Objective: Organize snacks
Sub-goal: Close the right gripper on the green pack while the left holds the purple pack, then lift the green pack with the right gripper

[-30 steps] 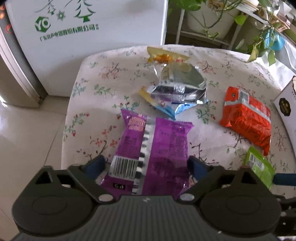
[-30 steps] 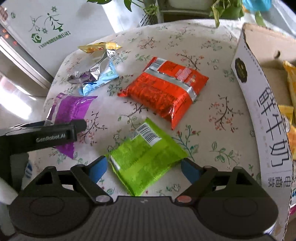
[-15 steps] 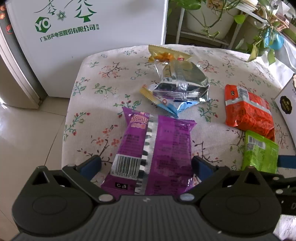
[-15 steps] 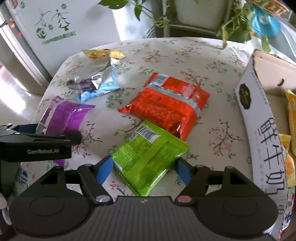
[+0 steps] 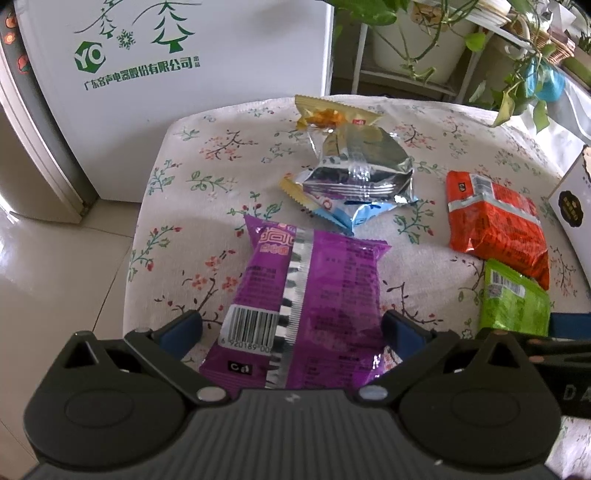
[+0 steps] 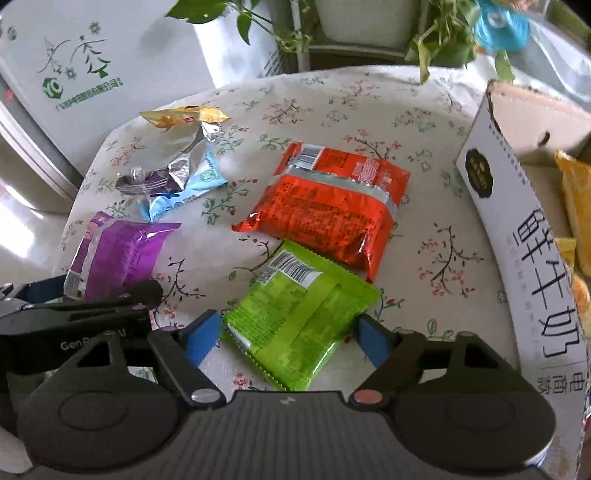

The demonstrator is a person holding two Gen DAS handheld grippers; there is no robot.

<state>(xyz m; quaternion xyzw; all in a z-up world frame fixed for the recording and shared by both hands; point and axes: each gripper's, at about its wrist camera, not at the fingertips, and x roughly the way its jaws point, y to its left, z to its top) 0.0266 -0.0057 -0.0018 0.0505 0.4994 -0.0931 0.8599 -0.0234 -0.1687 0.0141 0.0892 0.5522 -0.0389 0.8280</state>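
A purple snack packet [image 5: 325,288] lies flat on the flowered tablecloth [image 5: 207,177]. My left gripper [image 5: 291,328] stands wide open around its near end, with a gap at the left pad. A green packet [image 6: 295,314] lies on the cloth between the fingers of my right gripper [image 6: 288,336], whose blue pads touch its two side edges. Just behind it is an orange packet [image 6: 332,210]. Silver [image 5: 358,170], blue [image 5: 365,214] and yellow [image 5: 328,114] packets are piled further back. The purple packet [image 6: 118,251] also shows in the right wrist view, behind the left gripper's body.
An open white cardboard box [image 6: 517,221] with yellow packets inside stands at the table's right edge. A white fridge [image 5: 184,74] stands beyond the table's far left, with potted plants [image 5: 424,33] on a rack behind. The table's left edge drops to a tiled floor.
The right gripper's jaws have narrowed until the pads meet the green packet's edges. The left jaws have opened slightly wider around the purple packet. No packet has moved.
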